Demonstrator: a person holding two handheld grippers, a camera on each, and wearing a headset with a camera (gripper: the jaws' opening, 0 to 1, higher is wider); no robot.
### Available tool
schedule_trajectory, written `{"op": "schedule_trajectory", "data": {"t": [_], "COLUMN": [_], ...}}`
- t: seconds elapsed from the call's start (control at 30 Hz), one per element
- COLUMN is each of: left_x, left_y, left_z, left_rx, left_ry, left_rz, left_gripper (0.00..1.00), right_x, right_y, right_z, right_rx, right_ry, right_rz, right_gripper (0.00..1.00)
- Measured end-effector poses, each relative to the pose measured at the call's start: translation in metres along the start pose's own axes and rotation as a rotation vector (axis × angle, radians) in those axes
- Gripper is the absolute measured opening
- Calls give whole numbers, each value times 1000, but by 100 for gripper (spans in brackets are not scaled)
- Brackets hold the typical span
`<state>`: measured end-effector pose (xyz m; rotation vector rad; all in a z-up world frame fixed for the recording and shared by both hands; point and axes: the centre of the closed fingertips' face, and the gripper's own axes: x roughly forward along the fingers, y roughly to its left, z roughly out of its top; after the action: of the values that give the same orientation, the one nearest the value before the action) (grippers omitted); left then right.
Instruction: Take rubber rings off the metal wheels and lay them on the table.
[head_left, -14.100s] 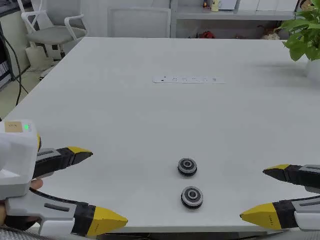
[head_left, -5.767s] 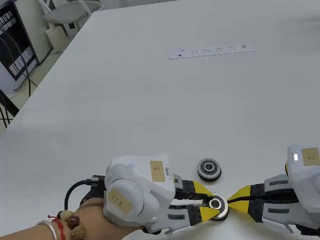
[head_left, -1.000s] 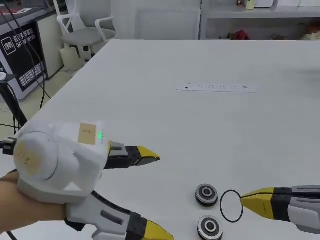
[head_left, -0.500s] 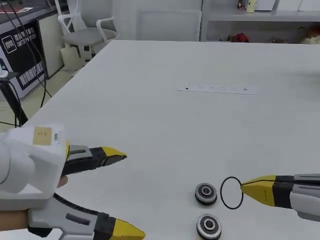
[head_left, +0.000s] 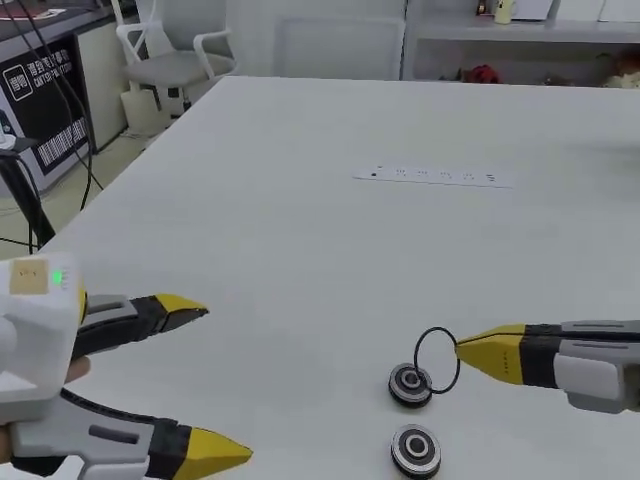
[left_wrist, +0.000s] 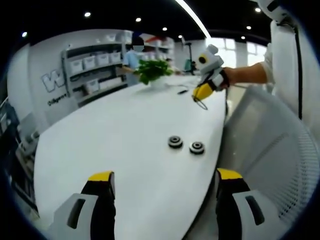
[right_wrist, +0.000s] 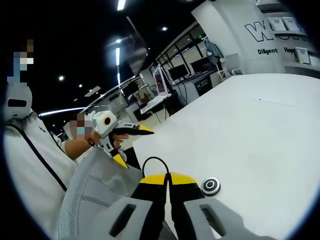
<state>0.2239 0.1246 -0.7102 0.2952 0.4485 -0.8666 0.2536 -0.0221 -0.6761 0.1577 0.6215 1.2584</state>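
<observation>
Two metal wheels sit near the table's front edge, a farther wheel and a nearer wheel. My right gripper is shut on a thin black rubber ring, which hangs from its tip just above the farther wheel. In the right gripper view the ring loops up from the shut jaws beside a wheel. My left gripper stands open, holding nothing, well left of the wheels. In the left gripper view both wheels lie ahead, with the right gripper beyond them.
The white table carries a flush power strip at mid-depth. An office chair stands past the far left corner. A potted plant sits at the table's far end. The front edge runs just below the nearer wheel.
My right gripper has carried the ring leftward and a little farther away, so it now hangs over the farther wheel. My left gripper has drawn back to the left and lower.
</observation>
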Motion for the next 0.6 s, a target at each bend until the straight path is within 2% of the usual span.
{"op": "schedule_trajectory", "data": {"t": [0.33, 0.6], "left_x": [-5, -7], "left_y": [4, 5], "left_z": [-10, -16], "left_rx": [-23, -39], "left_ry": [1, 5], "left_rz": [24, 32], "left_gripper": [84, 84], "right_x": [31, 49], "right_y": [9, 8], "right_z": [-10, -21], "right_rx": [-21, -16], "right_ry": [63, 120], "right_rz": [47, 64], "right_gripper": [0, 0]}}
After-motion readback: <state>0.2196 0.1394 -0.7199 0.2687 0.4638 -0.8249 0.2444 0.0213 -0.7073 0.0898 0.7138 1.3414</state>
